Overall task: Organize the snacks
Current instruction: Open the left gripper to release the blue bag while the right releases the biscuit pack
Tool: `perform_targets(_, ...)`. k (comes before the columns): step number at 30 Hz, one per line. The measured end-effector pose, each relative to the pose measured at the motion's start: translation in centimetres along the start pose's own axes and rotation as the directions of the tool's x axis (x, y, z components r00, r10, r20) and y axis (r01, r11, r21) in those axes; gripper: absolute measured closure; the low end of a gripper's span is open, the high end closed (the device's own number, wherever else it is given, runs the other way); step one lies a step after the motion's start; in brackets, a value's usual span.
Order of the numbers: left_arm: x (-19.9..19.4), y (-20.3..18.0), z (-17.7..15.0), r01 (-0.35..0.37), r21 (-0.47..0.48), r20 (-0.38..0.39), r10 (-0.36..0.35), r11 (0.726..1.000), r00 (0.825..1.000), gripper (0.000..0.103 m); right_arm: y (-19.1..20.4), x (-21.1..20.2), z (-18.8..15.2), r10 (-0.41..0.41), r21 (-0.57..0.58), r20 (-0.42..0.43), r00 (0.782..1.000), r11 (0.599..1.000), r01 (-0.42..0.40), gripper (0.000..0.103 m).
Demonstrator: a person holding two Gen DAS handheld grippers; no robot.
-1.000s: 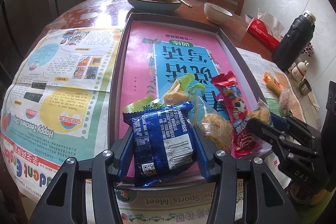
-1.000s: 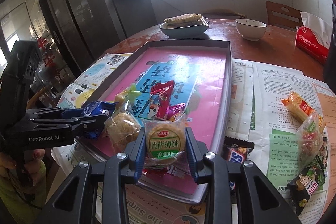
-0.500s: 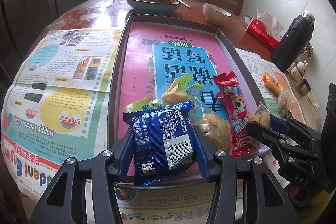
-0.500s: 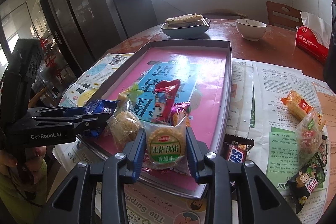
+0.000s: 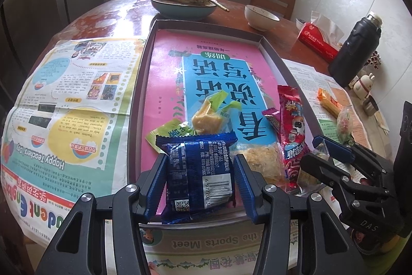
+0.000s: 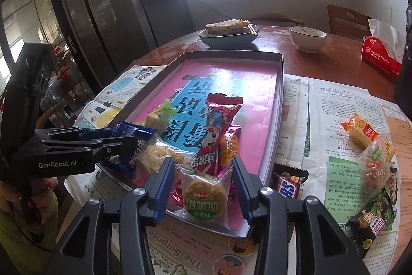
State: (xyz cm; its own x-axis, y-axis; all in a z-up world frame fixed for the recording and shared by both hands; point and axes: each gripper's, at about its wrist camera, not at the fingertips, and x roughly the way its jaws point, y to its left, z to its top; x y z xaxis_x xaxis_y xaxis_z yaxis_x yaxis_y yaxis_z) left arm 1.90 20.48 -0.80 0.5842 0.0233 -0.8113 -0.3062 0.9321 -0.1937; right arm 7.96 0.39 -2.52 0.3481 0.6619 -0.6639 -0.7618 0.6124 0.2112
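- Blue biscuit packet (image 5: 199,173): foil flow-wrap with crimped ends, barcode side up, lying at the near end of the tray (image 5: 140,84) just left of the clear-wrapped crumbly cake (image 5: 262,164).
- Likely handling: light, crinkly, slick film over brittle contents; best pinched across the flat middle with modest pressure, not by the crimped ends, which would fold and slip.
- Left tongs (image 5: 199,182): narrowed onto the blue biscuit packet, pads pressing both long edges, so a hold on it.
- Round cracker pack (image 6: 204,200): clear film with a green label over pale ridged discs, resting on the tray's near edge, in front of the red candy stick (image 6: 216,138).
- Likely handling: feather-light, fragile crackers, slippery wrap; safest grip across the width of the discs.
- Right tongs (image 6: 204,187): jaws have just been opening; the round cracker pack sits between them with a gap at each pad, so released, not gripped.
- Other snacks inside the tray: yellow cake in green wrap (image 5: 209,117) behind the blue biscuit packet.
- To the right of the tray, on newspaper (image 6: 332,125) over the bench (image 6: 334,56): chocolate bar (image 6: 288,184) just beside the tray wall, orange pack (image 6: 361,132) and dark seaweed pack (image 6: 373,223) well apart from it.
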Motion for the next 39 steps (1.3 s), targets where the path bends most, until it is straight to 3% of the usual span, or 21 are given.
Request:
perform_targets(28,-0.9,-0.1,0.0,0.000,-0.003,0.023,0.000,1.000,1.000,0.049,1.3,-0.6,-0.1,0.000,-0.052,-0.003,1.000,0.999,0.000,0.053)
perform_targets(39,-1.3,-0.7,-0.1,-0.014,0.017,0.029,0.014,1.000,0.999,0.040,1.0,-1.0,-0.1,-0.017,-0.046,0.009,1.000,0.999,0.018,0.049)
